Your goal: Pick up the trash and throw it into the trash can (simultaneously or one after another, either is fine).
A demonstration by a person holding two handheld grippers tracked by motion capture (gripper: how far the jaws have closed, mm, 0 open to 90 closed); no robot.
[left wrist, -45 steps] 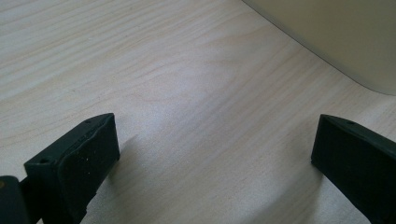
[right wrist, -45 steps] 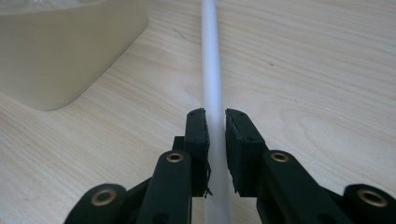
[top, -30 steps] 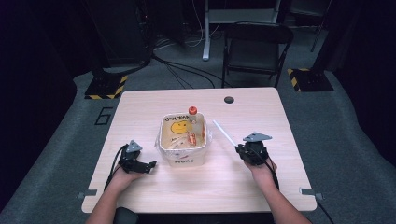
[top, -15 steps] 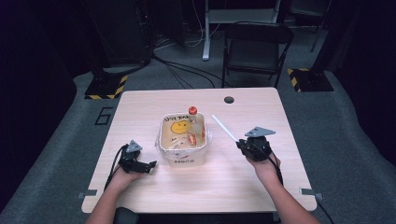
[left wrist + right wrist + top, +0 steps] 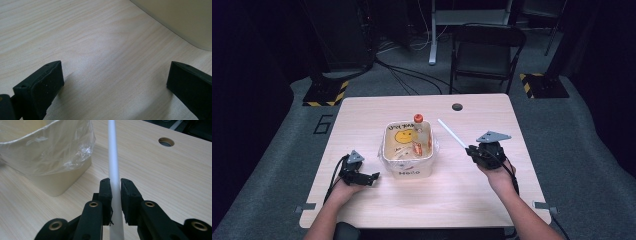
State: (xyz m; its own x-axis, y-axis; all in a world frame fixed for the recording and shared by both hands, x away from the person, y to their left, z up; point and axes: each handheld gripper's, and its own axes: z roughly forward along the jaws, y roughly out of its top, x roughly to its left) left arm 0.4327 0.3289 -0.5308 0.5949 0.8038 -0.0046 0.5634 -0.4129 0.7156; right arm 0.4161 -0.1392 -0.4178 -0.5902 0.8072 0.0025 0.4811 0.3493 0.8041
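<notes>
1. Compared with 1 second before, my right gripper (image 5: 470, 149) had moved up the table and a little outward; half a second before it was already almost at this place. The white straw (image 5: 452, 133) had travelled with it.
2. The jaws of the right gripper (image 5: 115, 188) were closed tightly on the white straw (image 5: 113, 170), with no gap beside it. In the right gripper view the straw ran straight away from the jaws, above the table (image 5: 175, 177).
3. In the high view the free end of the straw pointed up and left, toward the far right corner of the bin (image 5: 408, 167), but it was apart from the rim.
4. I judged from this that the straw was lifted and being carried, probably to drop it into the bin. The tip was not over the opening yet.
5. My left gripper (image 5: 371, 177) had not moved in this time. It rested on the table just beside the left wall of the bin.
6. In the left gripper view its 2 jaws stood wide apart, with only bare wood between them, so it held nothing. A corner of the bin wall (image 5: 180, 22) showed at the top right.
7. The bin had a clear plastic liner (image 5: 62, 147) folded over its rim and a smiley face drawn inside.
8. Inside it I saw a bottle with an orange cap (image 5: 418, 118) leaning at the far wall, and some small orange and white rubbish that I could not identify.
</notes>
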